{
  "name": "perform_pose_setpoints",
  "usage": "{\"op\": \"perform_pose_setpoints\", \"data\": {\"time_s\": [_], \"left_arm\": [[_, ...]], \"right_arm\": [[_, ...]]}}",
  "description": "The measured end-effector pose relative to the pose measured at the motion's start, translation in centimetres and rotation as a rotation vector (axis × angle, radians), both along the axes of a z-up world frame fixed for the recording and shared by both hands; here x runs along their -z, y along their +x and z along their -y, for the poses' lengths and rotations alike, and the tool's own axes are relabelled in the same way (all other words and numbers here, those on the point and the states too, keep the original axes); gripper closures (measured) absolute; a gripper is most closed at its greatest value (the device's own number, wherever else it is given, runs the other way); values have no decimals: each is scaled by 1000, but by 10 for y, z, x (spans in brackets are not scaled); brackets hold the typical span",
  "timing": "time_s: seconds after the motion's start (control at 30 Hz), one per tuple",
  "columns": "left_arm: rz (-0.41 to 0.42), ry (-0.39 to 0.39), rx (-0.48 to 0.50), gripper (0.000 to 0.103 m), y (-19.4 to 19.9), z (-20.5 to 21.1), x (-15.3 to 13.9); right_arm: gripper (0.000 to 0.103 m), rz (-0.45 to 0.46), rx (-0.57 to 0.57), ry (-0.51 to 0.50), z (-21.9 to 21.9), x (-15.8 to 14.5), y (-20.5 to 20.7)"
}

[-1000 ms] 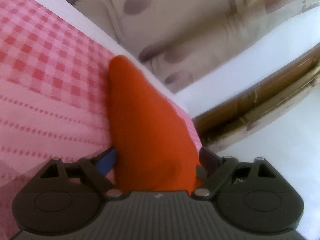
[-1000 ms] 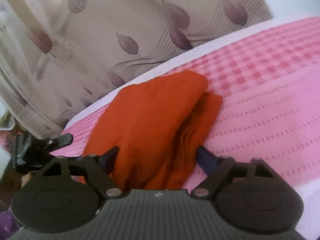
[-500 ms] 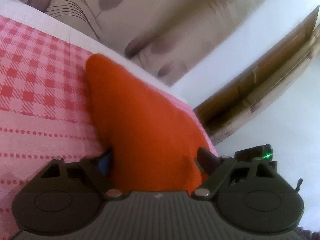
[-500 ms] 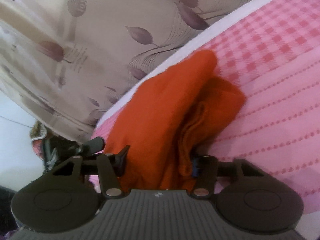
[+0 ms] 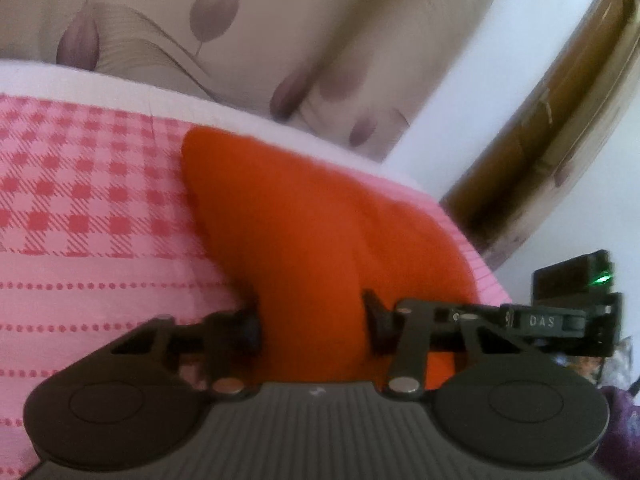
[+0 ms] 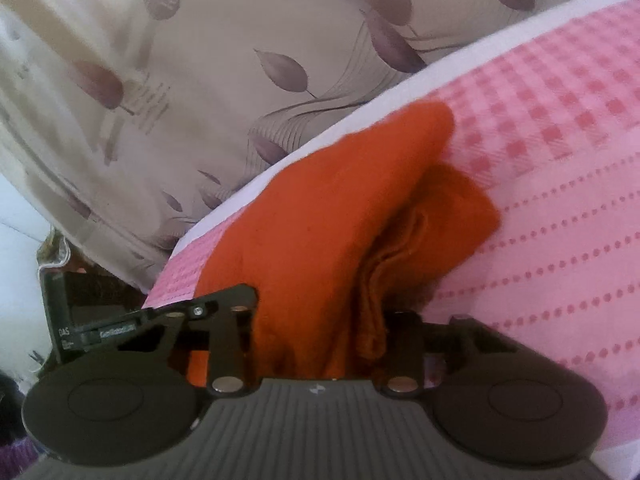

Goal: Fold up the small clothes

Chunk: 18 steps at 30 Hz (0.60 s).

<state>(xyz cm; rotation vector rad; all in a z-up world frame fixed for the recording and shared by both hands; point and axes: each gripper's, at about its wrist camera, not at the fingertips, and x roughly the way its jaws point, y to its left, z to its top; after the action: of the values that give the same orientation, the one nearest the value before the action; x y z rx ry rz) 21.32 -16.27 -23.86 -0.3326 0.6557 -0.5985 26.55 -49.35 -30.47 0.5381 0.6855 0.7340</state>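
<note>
Tools (image 5: 314,322) (image 6: 320,320) closing, orange garment (image 5: 320,216) between jaws, perhaps pinched; curtain (image 6: 224,60) behind.

A home bedroom: pink checked bedspread (image 5: 80,200), leaf-print curtain (image 6: 240,60).

White letters "DAS" stand on the black bar (image 5: 548,322) of the other tool at the left view's right edge (the right view's print is too blurred).
</note>
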Motion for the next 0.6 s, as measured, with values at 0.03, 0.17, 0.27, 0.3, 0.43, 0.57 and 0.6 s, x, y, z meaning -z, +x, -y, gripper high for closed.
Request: {"op": "perform_pose_setpoints", "data": {"time_s": [0.03,0.17,0.27,0.3,0.43,0.57,0.6], "left_arm": [[9,15,-14,62,-3,3,-1],[67,97,-47,64,-15,16,-10],[86,104,-60,65,-22,18,-16],[93,115,-64,65,-25,19,-18],[113,154,-78,65,-39,19,-26],[130,160,-98,65,-57,13,-35],[135,160,-104,65,-63,10,-38]], "right_arm": [[65,19,2,-17,-3,-2,-3],[66,39,20,-7,-7,-7,-8],[66,38,31,31,-5,-8,-15],[66,36,31,40,-5,-8,-17],[66,38,29,55,-11,-13,-30],[66,47,14,76,-20,-22,-44],[66,54,10,77,-22,-25,-48]]}}
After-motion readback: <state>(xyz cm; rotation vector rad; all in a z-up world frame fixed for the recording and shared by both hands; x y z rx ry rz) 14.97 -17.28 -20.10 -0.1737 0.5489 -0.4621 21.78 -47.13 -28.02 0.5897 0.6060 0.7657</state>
